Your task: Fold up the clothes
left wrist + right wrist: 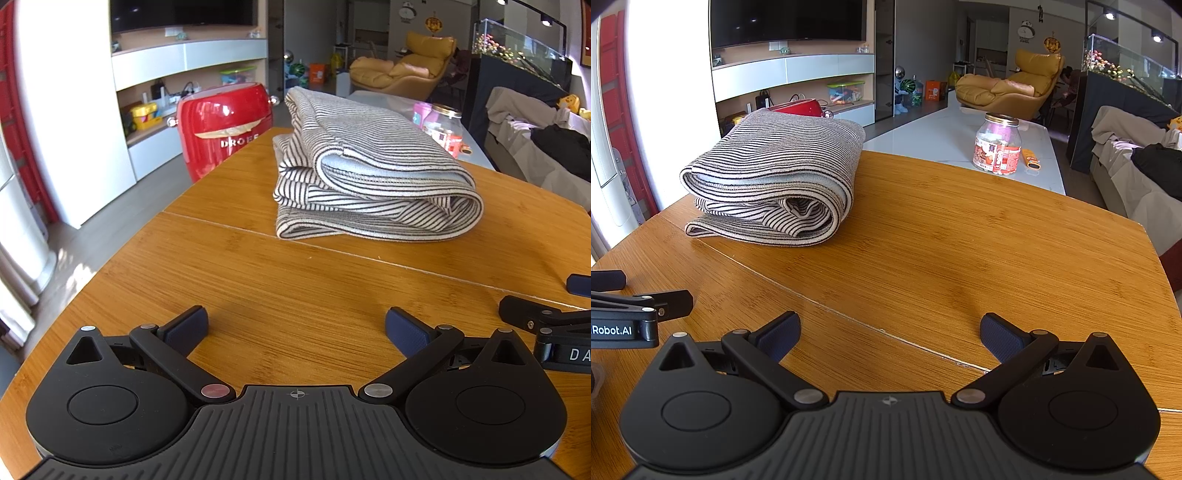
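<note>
A black-and-white striped garment (369, 173) lies folded in a thick bundle on the wooden table (258, 295), towards its far edge. It also shows in the right wrist view (775, 181) at the far left. My left gripper (295, 328) is open and empty, low over the table, well short of the garment. My right gripper (890, 332) is open and empty, low over the table, to the right of the garment. Part of the right gripper shows at the left wrist view's right edge (554, 325).
A red appliance (225, 125) stands on the floor beyond the table's far left edge. A glass jar (997, 144) stands on a white counter (942, 136) behind the table. A sofa with clothes (1137, 166) is at the right.
</note>
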Action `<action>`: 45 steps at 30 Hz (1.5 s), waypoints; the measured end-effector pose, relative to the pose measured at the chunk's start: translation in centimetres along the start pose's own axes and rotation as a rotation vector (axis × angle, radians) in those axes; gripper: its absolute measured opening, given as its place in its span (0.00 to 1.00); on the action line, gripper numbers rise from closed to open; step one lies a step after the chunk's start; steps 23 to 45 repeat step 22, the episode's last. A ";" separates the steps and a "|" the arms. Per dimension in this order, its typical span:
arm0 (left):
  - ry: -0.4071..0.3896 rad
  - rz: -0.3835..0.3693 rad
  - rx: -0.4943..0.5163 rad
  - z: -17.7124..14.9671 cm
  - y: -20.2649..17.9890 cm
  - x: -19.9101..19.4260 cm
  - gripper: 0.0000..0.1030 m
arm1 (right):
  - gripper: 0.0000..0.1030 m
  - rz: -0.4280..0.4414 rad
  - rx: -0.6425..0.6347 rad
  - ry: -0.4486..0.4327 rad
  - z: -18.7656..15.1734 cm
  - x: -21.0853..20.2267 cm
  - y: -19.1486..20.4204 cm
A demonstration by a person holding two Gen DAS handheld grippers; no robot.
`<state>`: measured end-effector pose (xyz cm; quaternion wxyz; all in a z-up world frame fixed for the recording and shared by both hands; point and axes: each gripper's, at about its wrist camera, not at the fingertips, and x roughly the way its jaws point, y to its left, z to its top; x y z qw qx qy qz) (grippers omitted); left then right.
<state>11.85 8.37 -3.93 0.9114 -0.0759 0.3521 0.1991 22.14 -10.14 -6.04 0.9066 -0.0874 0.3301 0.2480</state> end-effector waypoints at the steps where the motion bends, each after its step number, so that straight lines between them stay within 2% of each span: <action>1: 0.000 0.000 0.000 0.0 0.0 0.0 1.00 | 1.00 0.000 0.000 0.000 0.0 0.0 0.0; 45: -0.008 -0.016 -0.015 0.0 0.3 0.0 1.00 | 1.00 -0.014 0.011 0.000 0.1 0.1 0.3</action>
